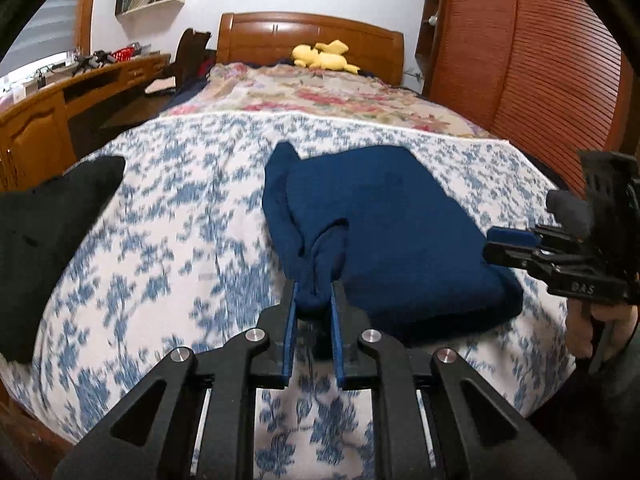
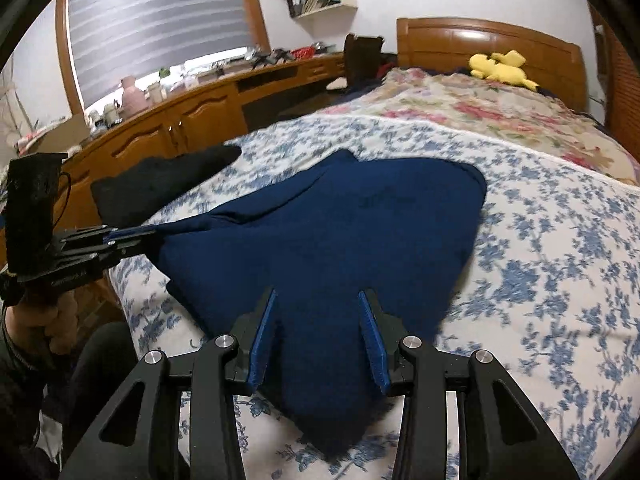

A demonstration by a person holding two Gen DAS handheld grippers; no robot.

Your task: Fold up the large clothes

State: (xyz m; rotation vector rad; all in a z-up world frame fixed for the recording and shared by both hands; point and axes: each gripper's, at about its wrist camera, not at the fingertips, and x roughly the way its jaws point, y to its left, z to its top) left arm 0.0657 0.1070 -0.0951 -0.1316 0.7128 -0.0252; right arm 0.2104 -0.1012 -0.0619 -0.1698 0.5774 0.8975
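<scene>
Navy knit cloth fills the middle of the left wrist view: a large dark-blue garment (image 1: 392, 232) lies partly folded on a bed (image 1: 160, 240) covered with a blue-and-white floral spread. Its main body is a smooth, flat slab, with a long doubled strip running down its left edge toward the camera. The left hand-held gripper (image 1: 314, 292) is clamped on the near end of that strip, the fabric bunched tight between its blue pads. At the right edge the right hand-held gripper (image 1: 506, 246) reaches in just beside the garment's right side, held by a hand (image 1: 600, 328). A black piece of clothing (image 1: 52, 216) lies at the left edge of the bed. At the far end sits a yellow plush toy (image 1: 324, 56) by the wooden headboard (image 1: 308, 36).

From the right wrist view, the garment (image 2: 320, 232) spreads wide across the bed (image 2: 540, 260), narrowing to a point near the camera. The right hand-held gripper (image 2: 318, 300) hangs over that near part with its jaws apart; whether the pads touch the cloth I cannot tell. On the left, the left hand-held gripper (image 2: 154, 234) pinches a drawn-out corner of the garment, pulling it into a taut ridge.
</scene>
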